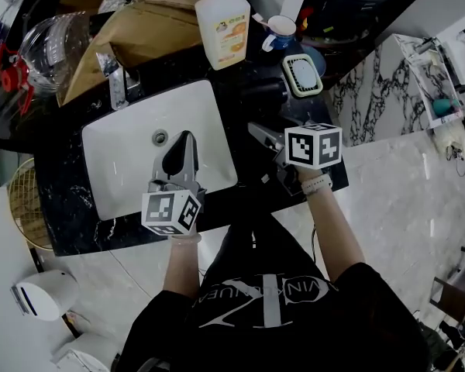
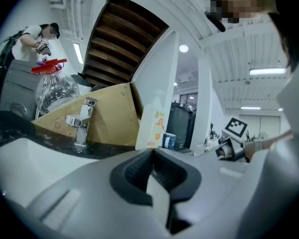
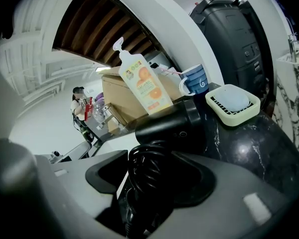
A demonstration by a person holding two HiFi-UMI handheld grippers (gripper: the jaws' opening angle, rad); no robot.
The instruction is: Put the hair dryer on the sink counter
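Over the white sink basin (image 1: 124, 153) set into a black marble worktop (image 1: 62, 208), a person standing at its front edge holds the left gripper (image 1: 184, 136) with its jaws closed tip to tip on nothing. Just right of the sink basin, the right gripper (image 1: 253, 129) reaches over the worktop, its jaws closed around the black cord (image 3: 147, 178) coiled about the handle of the hair dryer (image 1: 260, 95). The hair dryer's black barrel lies on the worktop at the sink basin's far right corner, ahead of the right gripper's jaws. Behind that corner stands a pump bottle of orange-labelled liquid soap (image 1: 223, 25), with a blue-and-white mug (image 1: 280, 31) to its right and a pale green soap dish (image 1: 302, 74) holding a light-coloured bar just beyond the hair dryer. A chrome faucet (image 1: 116, 84) rises at the sink basin's back left edge, in front of an open cardboard box (image 1: 139, 37). Left of the box sits a clear plastic jug (image 1: 50, 45) with a red cap. Farther back from the sink basin, in both gripper views, a second person stands in the room.
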